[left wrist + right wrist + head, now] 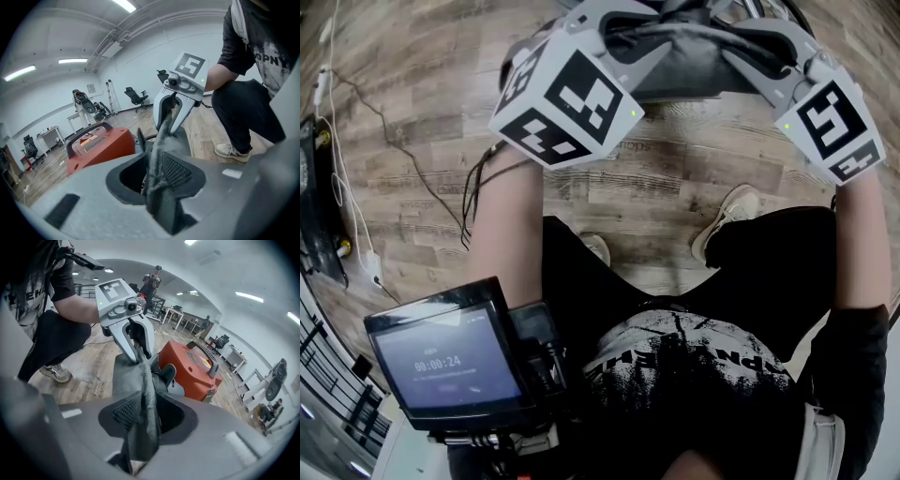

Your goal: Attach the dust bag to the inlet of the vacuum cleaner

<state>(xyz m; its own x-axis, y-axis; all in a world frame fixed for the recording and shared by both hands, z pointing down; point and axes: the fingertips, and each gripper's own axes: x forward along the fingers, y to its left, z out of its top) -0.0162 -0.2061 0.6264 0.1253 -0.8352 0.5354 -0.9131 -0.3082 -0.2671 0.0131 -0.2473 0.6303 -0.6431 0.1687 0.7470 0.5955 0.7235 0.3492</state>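
Grey dust bag point(133, 380) cloth btwn jaws of L gripper point(140, 352) & R gripper point(169, 126), both part-open, unclamped.

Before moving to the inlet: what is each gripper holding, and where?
Grey dust bag: one fabric fold lies between the left gripper's jaws, another between the right gripper's. A gap shows beside each fold, so neither looks clamped.
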